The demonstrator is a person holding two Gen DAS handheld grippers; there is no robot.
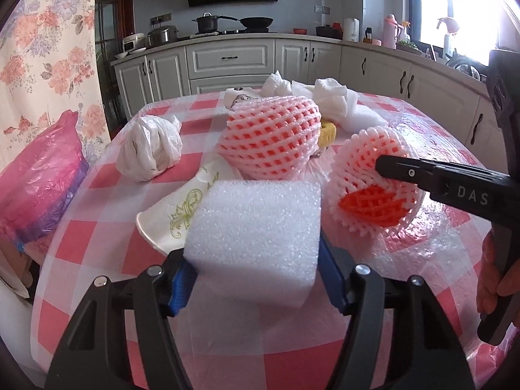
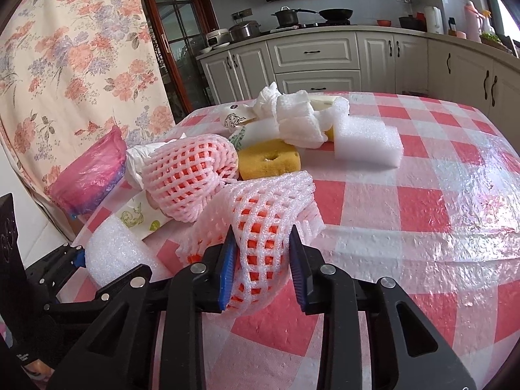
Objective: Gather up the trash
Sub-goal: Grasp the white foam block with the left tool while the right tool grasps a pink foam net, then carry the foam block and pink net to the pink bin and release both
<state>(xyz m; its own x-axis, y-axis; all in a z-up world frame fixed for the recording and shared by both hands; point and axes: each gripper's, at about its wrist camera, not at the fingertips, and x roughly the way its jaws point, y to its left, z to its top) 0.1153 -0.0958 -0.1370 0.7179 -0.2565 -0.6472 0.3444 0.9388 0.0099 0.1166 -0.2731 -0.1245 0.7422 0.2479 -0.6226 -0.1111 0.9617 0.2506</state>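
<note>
**A:** What has the left gripper got?

**B:** A white foam block. Both blue pads press its sides, so it is gripped, close to the near edge of the tabletop with its red-and-white check cloth.

**A:** And the right gripper?

**B:** Clamped on a foam fruit net, white mesh with orange showing through. The pads pinch its lower end, and the net bulges out between and above them. It is also near the front edge, just beside the foam block (from the left wrist camera the net sits to the block's right, with a black finger of the other tool across it).

**A:** What else lies on the cloth?

**B:** A second pink fruit net toward the middle, lying partly over a paper cup on its side with a green print. A knotted white plastic bag is nearer the left edge. Toward the far edge there are crumpled tissues, a yellow sponge with a hole in it, and another white foam piece.

**A:** Anything off the table?

**B:** A bin lined with a pink bag, just beyond the left edge, in front of a floral curtain.
</note>
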